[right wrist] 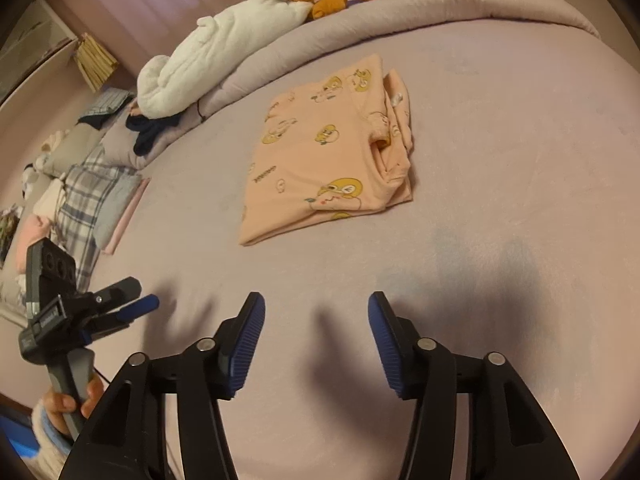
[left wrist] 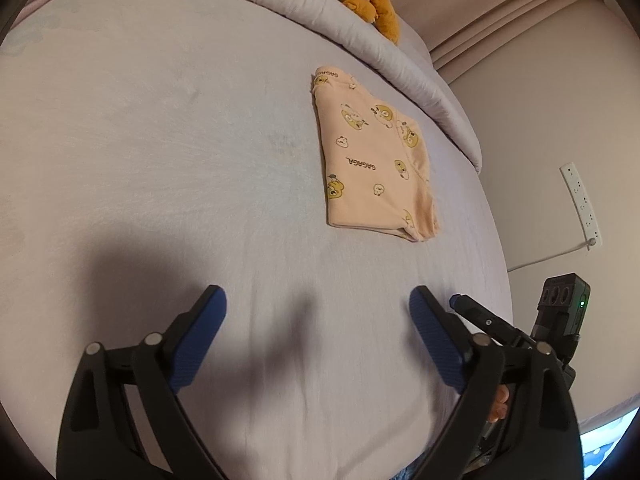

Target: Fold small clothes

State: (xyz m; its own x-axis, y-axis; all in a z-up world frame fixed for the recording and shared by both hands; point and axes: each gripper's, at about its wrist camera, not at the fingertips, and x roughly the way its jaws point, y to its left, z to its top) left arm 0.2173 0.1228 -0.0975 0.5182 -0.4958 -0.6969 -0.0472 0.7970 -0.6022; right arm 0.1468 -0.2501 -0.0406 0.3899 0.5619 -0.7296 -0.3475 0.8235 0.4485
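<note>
One soft peach garment [right wrist: 324, 156], folded rectangular.

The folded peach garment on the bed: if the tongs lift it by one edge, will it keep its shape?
Probably not. The peach garment is thin, soft cloth in loose layers, so it would likely droop and unfold. It looks light, and should slide easily on the smooth bed sheet.

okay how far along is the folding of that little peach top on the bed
Looks done: the peach top lies folded into a compact rectangle on the bed sheet. In hand: nothing; the left gripper and right gripper are both open and short of it. Left: possibly tidying the bunched edge, or moving it aside.
</note>
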